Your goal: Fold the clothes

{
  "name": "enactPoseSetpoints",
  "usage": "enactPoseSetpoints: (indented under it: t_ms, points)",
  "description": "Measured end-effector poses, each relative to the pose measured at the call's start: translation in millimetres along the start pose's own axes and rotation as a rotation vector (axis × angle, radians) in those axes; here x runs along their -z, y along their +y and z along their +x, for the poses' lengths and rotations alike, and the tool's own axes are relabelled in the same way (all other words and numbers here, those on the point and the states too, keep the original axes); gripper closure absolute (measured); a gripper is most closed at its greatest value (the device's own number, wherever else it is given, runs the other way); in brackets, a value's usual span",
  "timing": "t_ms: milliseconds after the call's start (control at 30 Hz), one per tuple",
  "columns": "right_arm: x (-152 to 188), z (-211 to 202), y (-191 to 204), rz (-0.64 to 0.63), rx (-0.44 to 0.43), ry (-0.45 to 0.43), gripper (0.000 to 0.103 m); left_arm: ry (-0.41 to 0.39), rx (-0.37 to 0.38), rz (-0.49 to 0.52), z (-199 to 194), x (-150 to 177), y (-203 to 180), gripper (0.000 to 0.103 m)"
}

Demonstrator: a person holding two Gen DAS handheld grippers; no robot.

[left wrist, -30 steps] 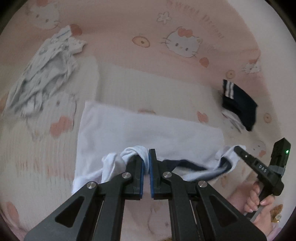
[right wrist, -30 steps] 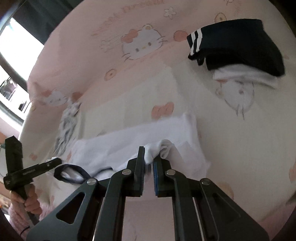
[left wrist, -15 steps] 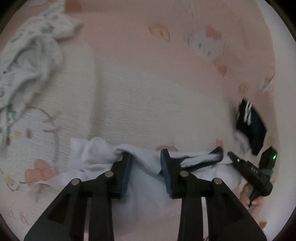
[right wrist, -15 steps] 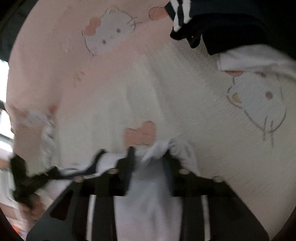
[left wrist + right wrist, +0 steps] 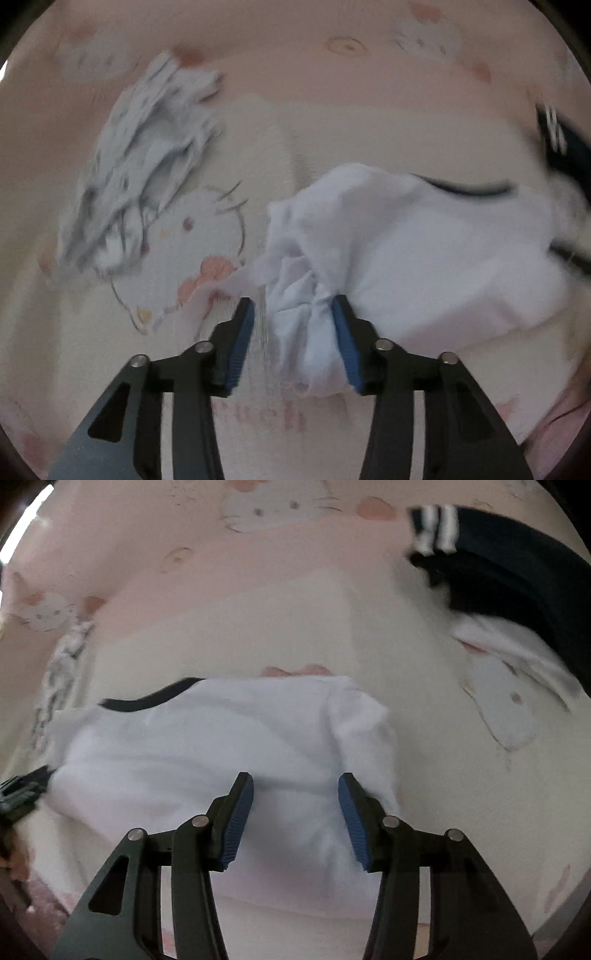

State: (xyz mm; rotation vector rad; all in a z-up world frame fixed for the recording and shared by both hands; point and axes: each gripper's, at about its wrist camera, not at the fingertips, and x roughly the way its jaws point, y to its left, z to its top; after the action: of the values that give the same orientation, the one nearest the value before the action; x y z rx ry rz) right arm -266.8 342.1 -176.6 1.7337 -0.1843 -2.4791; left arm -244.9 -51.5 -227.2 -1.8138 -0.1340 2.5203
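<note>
Fingers of your left gripper (image 5: 291, 332) and right gripper (image 5: 295, 808), clenched on cloth a second ago, are now opening, releasing the white T-shirt with dark collar (image 5: 207, 738), which lies doubled over on the pink cartoon-cat bedsheet (image 5: 280, 620); this fold looks finished.

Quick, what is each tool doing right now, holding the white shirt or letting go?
Left tool: opening, letting go; bunched white shirt lies loose between its pads.
Right tool: opening, shirt released beneath it.
</note>
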Motion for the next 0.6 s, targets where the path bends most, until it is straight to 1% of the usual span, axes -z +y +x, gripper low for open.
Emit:
enactPoseSetpoints:
  t_ms: [33,100,133,167,200,233,267,333,400,433,467,567,600]
  points:
    - [0.5,-3.7,-6.6,0.017,0.000,-0.004,0.062,-0.008,0.024,-0.043,-5.4,-0.2,8.4,0.055]
    - [1.9,-20.9,-19.3,0.065,-0.009,-0.044,0.059,-0.038,0.065,-0.096,-18.5,3.3,20.6,0.055]
    - [2.9,-26.0,-23.1,0.077,-0.001,-0.057,0.051,-0.048,0.103,-0.122,-22.8,5.7,25.4,0.055]
    - [5.5,-30.2,-28.7,0.096,0.015,-0.064,0.045,-0.046,0.166,-0.153,-24.0,8.4,30.2,0.055]
    - [8.1,-34.4,-34.4,0.115,0.032,-0.070,0.032,-0.034,0.227,-0.199,-21.1,11.5,33.9,0.055]
    - [10.9,-34.6,-39.1,0.135,0.036,-0.065,0.028,-0.019,0.285,-0.249,-17.1,14.6,37.2,0.055]
    - [15.0,-29.5,-45.9,0.165,0.025,-0.029,0.028,0.002,0.311,-0.285,-10.7,17.2,38.6,0.054]
    - [22.6,-18.2,-54.8,0.215,-0.003,0.039,0.028,0.038,0.340,-0.336,3.0,21.1,39.5,0.051]
    - [27.9,-2.7,-62.9,0.284,-0.058,0.096,0.026,0.043,0.392,-0.372,10.1,22.8,36.7,0.051]
    - [29.0,-0.5,-65.2,0.309,-0.075,0.086,0.023,0.042,0.426,-0.386,11.9,23.9,34.5,0.052]
    - [28.9,-0.8,-64.5,0.313,-0.099,0.073,0.022,0.033,0.450,-0.401,10.5,25.1,36.3,0.052]
    - [30.1,-1.0,-62.6,0.314,-0.187,0.090,0.023,-0.003,0.506,-0.448,3.0,28.6,45.9,0.051]
    - [31.5,-1.8,-66.2,0.337,-0.213,0.088,0.023,-0.021,0.524,-0.475,-0.5,31.2,51.4,0.051]
